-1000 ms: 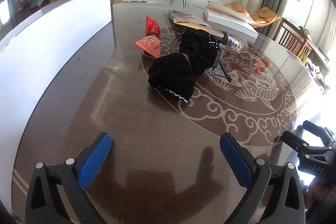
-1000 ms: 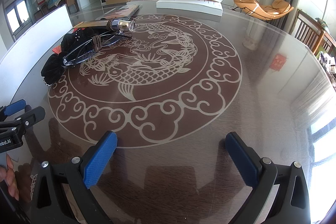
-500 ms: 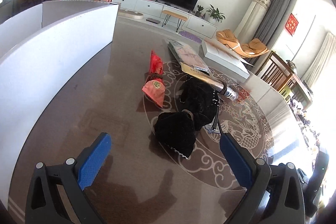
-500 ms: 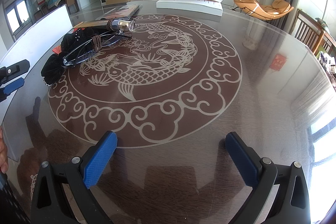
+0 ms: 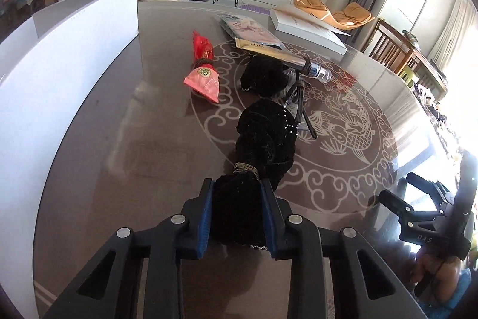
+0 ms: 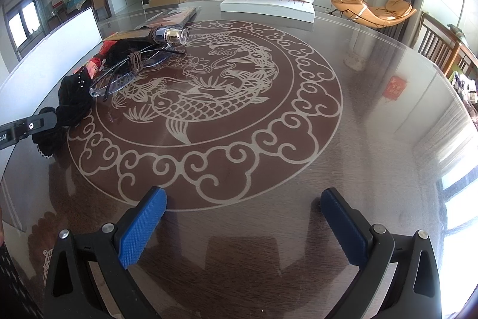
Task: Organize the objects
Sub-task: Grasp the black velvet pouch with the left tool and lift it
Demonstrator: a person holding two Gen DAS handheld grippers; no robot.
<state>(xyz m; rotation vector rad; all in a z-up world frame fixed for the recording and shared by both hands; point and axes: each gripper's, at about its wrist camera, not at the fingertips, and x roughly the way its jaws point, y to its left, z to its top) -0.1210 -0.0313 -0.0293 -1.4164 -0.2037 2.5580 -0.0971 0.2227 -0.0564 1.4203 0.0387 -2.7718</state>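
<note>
A black velvet pouch point(image 5: 263, 136) tied with a tan cord lies stretched toward me on the glass table point(image 6: 373, 145). My left gripper point(image 5: 236, 187) has its jaws closing, and the blue pads press both sides of the pouch's gathered end. A second black pouch point(image 5: 263, 76), a red pouch point(image 5: 203, 73), glasses point(image 5: 301, 106) and a gold tube with a clear cap point(image 5: 316, 72) lie just beyond. My right gripper point(image 6: 243, 199) hangs open above bare table with nothing between its fingers. From there the black pouch point(image 6: 73, 97) shows at far left.
A tall white box point(image 5: 59, 65) stands along the table's left side. A flat white box point(image 6: 269, 6) and a magazine point(image 5: 248, 30) lie at the far edge. A wooden chair point(image 6: 442, 50) stands to the right.
The left gripper was open above the table; now its pads are clamped on the black pouch's tied end, which is pulled out long toward me. The right gripper has stayed still.
</note>
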